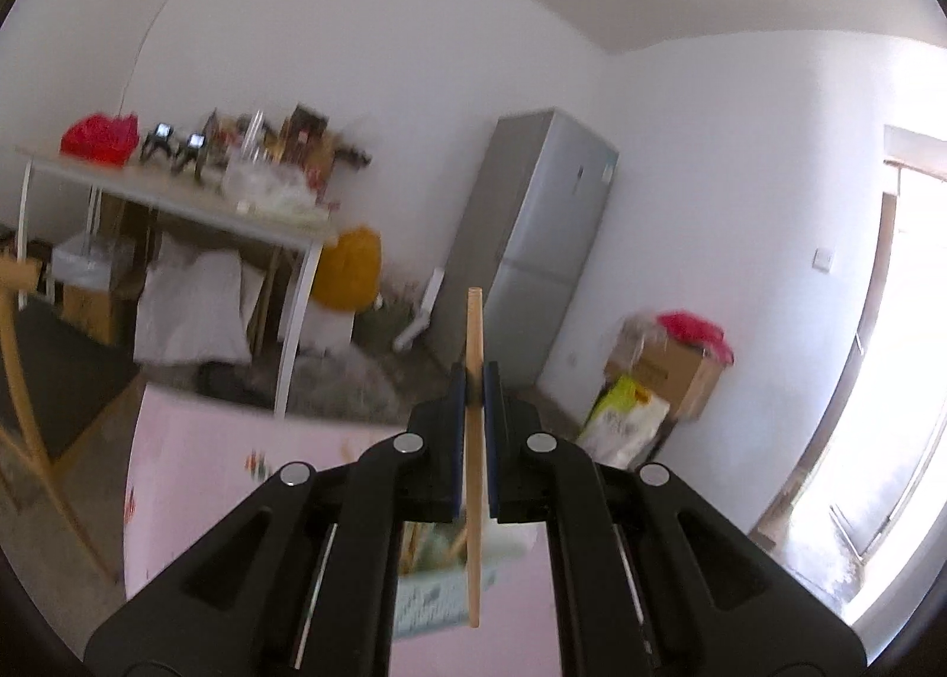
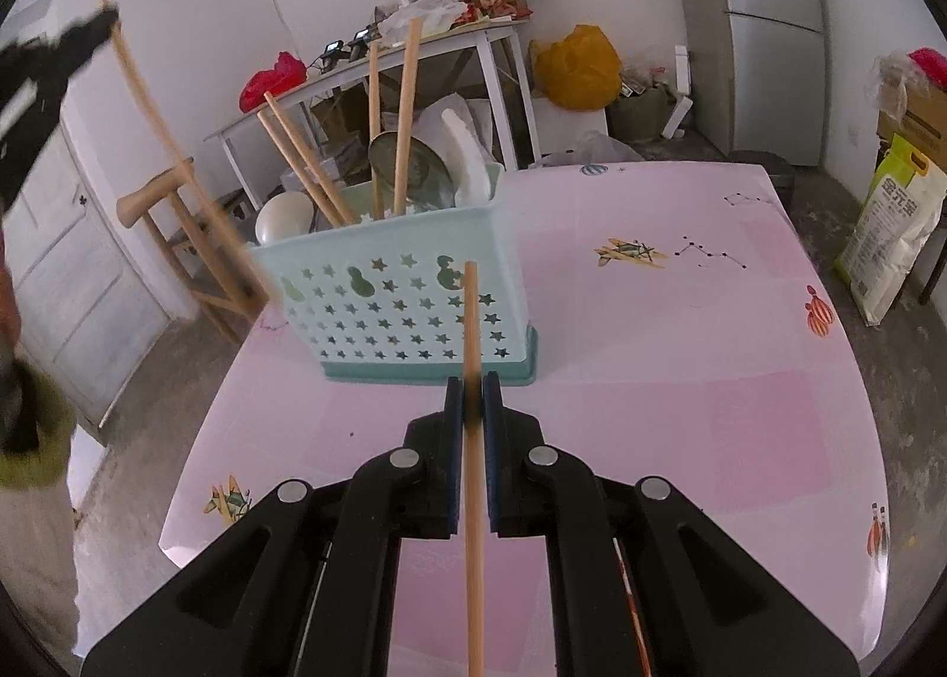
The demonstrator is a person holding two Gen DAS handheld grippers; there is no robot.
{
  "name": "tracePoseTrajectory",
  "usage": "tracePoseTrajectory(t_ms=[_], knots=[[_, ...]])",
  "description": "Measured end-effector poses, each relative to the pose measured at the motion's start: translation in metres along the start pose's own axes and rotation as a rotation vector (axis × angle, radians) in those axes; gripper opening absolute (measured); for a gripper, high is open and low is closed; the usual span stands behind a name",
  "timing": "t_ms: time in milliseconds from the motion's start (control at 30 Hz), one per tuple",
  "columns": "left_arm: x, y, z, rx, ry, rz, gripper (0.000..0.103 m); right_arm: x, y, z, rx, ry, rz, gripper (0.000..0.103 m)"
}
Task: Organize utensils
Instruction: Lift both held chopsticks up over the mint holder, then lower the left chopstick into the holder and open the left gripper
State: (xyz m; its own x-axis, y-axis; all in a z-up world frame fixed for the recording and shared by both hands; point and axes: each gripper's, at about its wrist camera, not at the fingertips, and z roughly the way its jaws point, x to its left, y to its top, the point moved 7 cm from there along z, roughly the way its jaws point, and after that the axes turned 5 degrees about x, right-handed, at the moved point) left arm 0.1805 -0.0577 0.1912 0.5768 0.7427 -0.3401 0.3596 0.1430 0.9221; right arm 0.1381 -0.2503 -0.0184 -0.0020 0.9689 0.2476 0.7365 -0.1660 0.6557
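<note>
The utensil holder (image 2: 408,298) stands on the surface (image 2: 680,393), toward its far left part. In the holder stand wooden handles (image 2: 405,115) (a ladle (image 2: 414,168) among them). Behind the holder sits a cluttered table (image 2: 379,61); a refrigerator (image 2: 769,26) stands far right of the holder.

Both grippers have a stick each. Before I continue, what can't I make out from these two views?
- Left wrist view: caddy mostly hidden behind the left gripper; room blurred.
- Right wrist view: lower end of the right gripper's chopstick cut by the bottom edge.
- Right wrist view: left gripper's chopstick blurred.
</note>
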Motion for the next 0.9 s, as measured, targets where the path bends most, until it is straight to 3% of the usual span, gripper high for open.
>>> tracePoseTrajectory(t_ms=[167,300,500,733,800,867,900], knots=[[-0.006,0.022,0.009,-0.084,0.039,0.029,0.004,-0.003,0.001,0.004,0.013,0.001,0.000,0.007],[0.004,0.010,0.029,-0.101,0.055,0.003,0.004,-0.004,0.001,0.009,0.025,0.002,-0.002,0.007],[0.030,-0.041,0.064,-0.032,0.110,-0.055,0.005,-0.005,-0.002,0.014,0.038,0.004,0.007,0.007],[0.047,-0.088,0.064,0.082,0.075,-0.143,0.006,-0.008,-0.001,0.011,0.031,-0.004,0.006,0.007],[0.047,-0.096,0.057,0.103,0.066,-0.143,0.012,-0.007,0.002,0.007,0.018,-0.008,0.004,0.007],[0.049,-0.101,0.048,0.106,0.072,-0.139,0.026,-0.006,0.006,0.001,-0.001,-0.012,-0.002,0.007],[0.050,-0.101,0.046,0.107,0.069,-0.137,0.027,-0.004,0.009,-0.003,-0.014,-0.013,-0.005,0.007]])
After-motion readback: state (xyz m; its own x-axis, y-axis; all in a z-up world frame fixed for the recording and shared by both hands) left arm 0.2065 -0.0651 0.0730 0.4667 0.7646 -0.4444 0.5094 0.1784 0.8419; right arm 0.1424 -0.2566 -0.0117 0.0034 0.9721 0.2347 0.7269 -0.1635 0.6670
